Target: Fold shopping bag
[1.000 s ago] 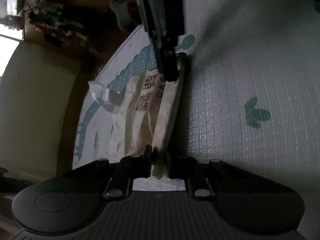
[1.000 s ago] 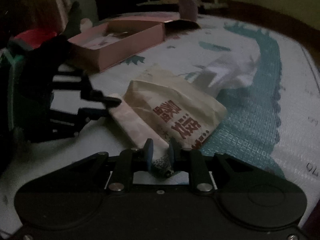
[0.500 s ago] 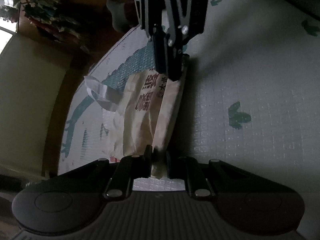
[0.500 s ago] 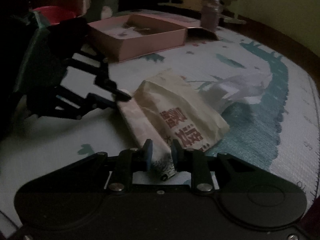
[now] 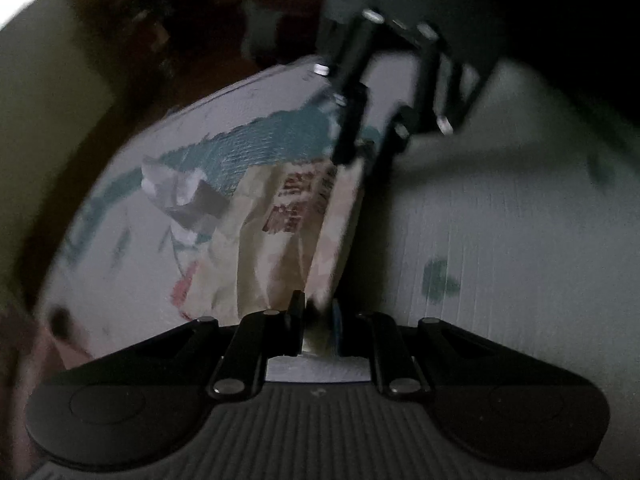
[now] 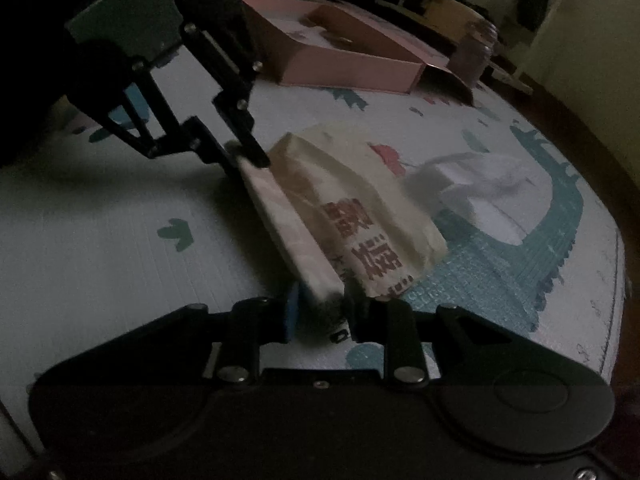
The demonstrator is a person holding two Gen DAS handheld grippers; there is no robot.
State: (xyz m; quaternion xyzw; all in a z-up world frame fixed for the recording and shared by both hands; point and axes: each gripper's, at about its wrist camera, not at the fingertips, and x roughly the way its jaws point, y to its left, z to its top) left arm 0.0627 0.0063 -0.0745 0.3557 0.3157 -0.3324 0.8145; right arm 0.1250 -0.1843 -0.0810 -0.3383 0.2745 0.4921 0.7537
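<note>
Two tongs (image 6: 320, 312) (image 6: 246, 158), one shopping bag (image 6: 360, 216)

Cream shopping bag (image 6: 360, 200), red lettering

Both grippers roll; right gripper (image 6: 320, 304) jaws widen around cream printed plastic shopping bag's (image 6: 360, 216) folded edge, lifting off patterned foam mat (image 6: 120, 248).

Left gripper (image 5: 318, 322) angled downward, fingers (image 5: 297, 312) pinched close; right gripper (image 6: 322, 314) facing it, jaws just easing wider, fingers angled downward too.
</note>
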